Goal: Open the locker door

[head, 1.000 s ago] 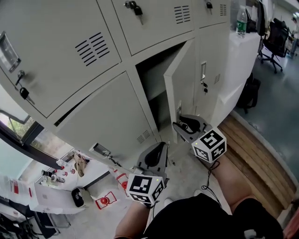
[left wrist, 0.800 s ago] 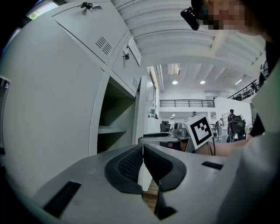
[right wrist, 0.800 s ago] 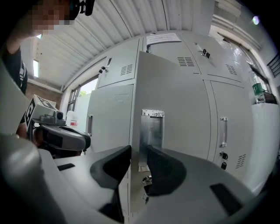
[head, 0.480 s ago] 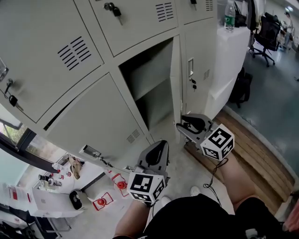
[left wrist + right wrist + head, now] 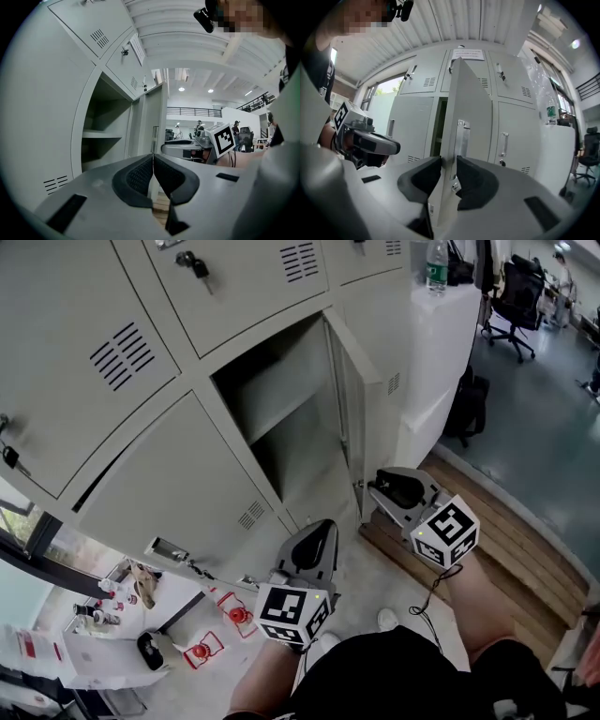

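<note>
The grey locker door (image 5: 349, 399) stands swung out to the right, and the open compartment (image 5: 272, 399) shows a shelf inside. My right gripper (image 5: 373, 488) is at the door's lower free edge. In the right gripper view the door (image 5: 468, 108) runs between the jaws (image 5: 449, 171) with both pads against its edge. The jaws have just been closing on it. My left gripper (image 5: 319, 529) hangs below the compartment, shut with nothing in it, and its pads (image 5: 143, 173) meet. The door (image 5: 158, 117) appears edge-on in the left gripper view.
Closed lockers with keys (image 5: 192, 263) surround the open one. A water bottle (image 5: 436, 263) stands on a white counter (image 5: 441, 343) to the right. A wooden platform (image 5: 506, 540) lies at the right, and a low table with small items (image 5: 122, 615) at the lower left.
The door has swung wider open toward the right. My right gripper has moved right with the door's edge. The left gripper has shifted only a little.
</note>
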`<state>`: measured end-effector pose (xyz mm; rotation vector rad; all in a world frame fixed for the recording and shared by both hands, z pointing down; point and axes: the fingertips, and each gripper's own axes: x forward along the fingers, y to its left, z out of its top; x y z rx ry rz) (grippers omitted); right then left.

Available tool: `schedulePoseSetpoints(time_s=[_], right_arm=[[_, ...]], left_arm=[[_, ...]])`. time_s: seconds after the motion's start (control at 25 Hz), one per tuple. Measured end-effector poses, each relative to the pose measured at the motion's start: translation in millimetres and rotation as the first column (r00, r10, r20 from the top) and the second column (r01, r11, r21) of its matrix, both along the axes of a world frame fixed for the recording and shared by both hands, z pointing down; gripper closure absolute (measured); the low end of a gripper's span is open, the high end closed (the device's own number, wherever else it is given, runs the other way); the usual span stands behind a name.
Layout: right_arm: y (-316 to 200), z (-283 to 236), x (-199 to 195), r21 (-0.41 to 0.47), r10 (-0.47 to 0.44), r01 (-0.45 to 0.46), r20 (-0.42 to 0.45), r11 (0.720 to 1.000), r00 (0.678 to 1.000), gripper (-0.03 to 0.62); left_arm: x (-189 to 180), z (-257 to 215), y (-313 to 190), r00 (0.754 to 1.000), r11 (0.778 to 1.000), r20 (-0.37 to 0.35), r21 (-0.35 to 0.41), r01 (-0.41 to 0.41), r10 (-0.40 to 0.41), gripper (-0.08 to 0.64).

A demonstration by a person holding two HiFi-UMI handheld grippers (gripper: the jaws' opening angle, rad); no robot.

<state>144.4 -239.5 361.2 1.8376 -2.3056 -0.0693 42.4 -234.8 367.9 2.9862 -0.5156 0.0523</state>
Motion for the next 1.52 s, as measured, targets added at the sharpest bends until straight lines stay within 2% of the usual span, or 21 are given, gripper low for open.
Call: schedulePoseSetpoints(time_s=[0.2,0.44,0.64,1.2,1.52], right_arm=[[9.4,-1.4,13.4,0.018,0.084,-0.085,0.060,0.996,0.995,0.348],[1.0,7.5,23.5,0.010,0.214,-0.216,0.088,0.976,0.973,0.336],[1.0,9.9,32.2,-0.001,0.266,-0.267,0.101,0.964,0.959,0.402],[18.9,10.4,87.2,-0.020,0.366,-0.366,0.074,0.930,0.927,0.440],[23.8,10.5,119.4,-0.029,0.368,-0.366,0.084,0.930,0.926,0.446]], left_arm=[[5.9,0.2,7.5,1.000,1.000,0.003,0.000,-0.027,0.027,0.540],[9.6,3.6,10.0,0.999,0.999,0.009,-0.007,-0.043,0.043,0.540],[10.6,4.4,6.1,0.999,0.999,0.014,-0.007,-0.044,0.044,0.540],[39.1,5.2,10.2,0.998,0.998,0.013,-0.010,-0.060,0.060,0.540],[61.4,4.2,15.9,0.999,0.999,0.023,-0.003,-0.049,0.049,0.540]])
